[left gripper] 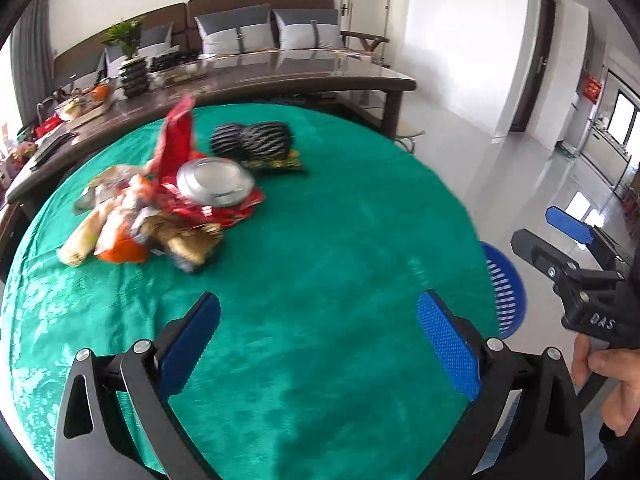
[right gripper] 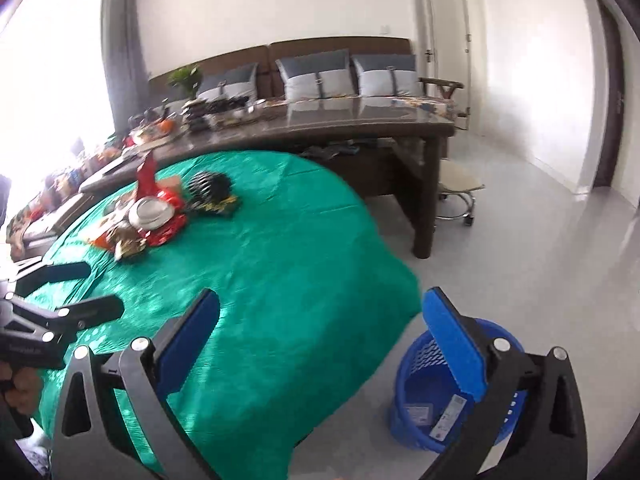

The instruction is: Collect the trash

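Nearest the cameras, both tools are empty with their blue pads spread wide: the left tool (left gripper: 318, 344) hangs over bare green cloth at the near side of the round counter (left gripper: 320, 280), and the right tool (right gripper: 320, 344) straddles the counter's edge, one finger over the cloth, the other over the blue slatted waste basket (right gripper: 416, 392) standing on the floor just beside the counter. Something flat and printed, a packet or two perhaps, lies in the basket's bottom. Nothing sits between either pair of pads, so this looks like the gap between one drop and the next pick. Farther across the cloth lies the remaining trash: a heap of crumpled snack wrappers (left gripper: 132, 224), a red bag (left gripper: 180, 140) rearing up among them, and a shiny round metal lid or dish (left gripper: 216, 182) resting on top. Behind it are two dark ribbed objects (left gripper: 250, 140), blurred. The next move probably calls for reaching forward to the heap and closing on one loose wrapper at the edge.
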